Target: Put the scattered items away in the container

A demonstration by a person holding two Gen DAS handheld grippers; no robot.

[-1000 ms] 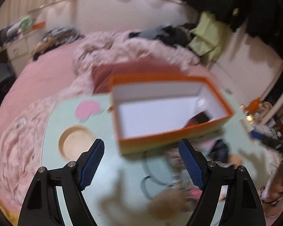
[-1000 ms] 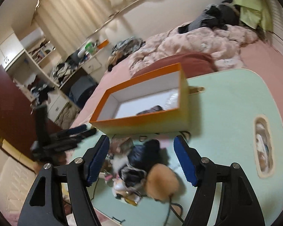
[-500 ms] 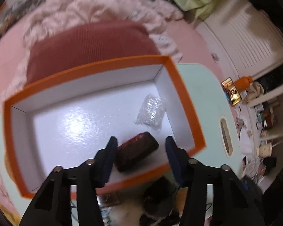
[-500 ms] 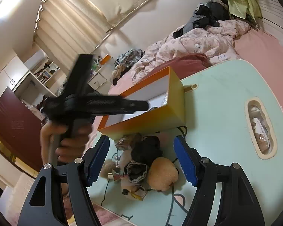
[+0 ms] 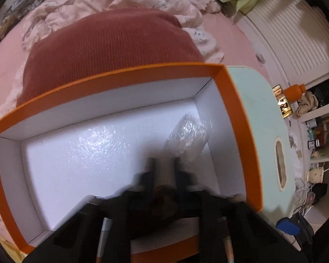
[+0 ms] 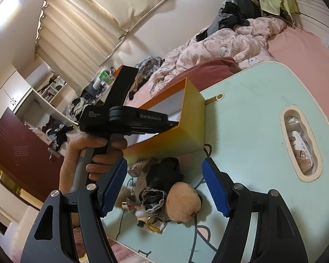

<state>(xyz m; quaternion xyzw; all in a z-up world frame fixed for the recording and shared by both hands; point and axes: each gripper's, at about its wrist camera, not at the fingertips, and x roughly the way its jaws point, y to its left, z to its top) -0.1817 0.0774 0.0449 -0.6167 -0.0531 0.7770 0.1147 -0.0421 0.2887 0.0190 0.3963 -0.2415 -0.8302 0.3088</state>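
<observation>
"GenRobot.ai" lettering on left gripper [image 6: 173,123] body

Left claw [image 5: 163,171]: motion-blurred; finger separation indistinct. A dark reddish-brown item [image 5: 162,199] between its fingers is smeared, identity and contact undeterminable. Orange-rimmed white cardboard box [image 5: 232,100]: near wall largely hidden behind the claw body. In the right wrist view, box interior is mostly concealed by its wall.

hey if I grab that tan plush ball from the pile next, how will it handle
The plush ball looks fuzzy and rounded, so it probably squashes between the right tongs and weighs little. Being roundish, it may roll if nudged. It lies against the black fabric and trinkets, so something might snag and drag along.
</observation>
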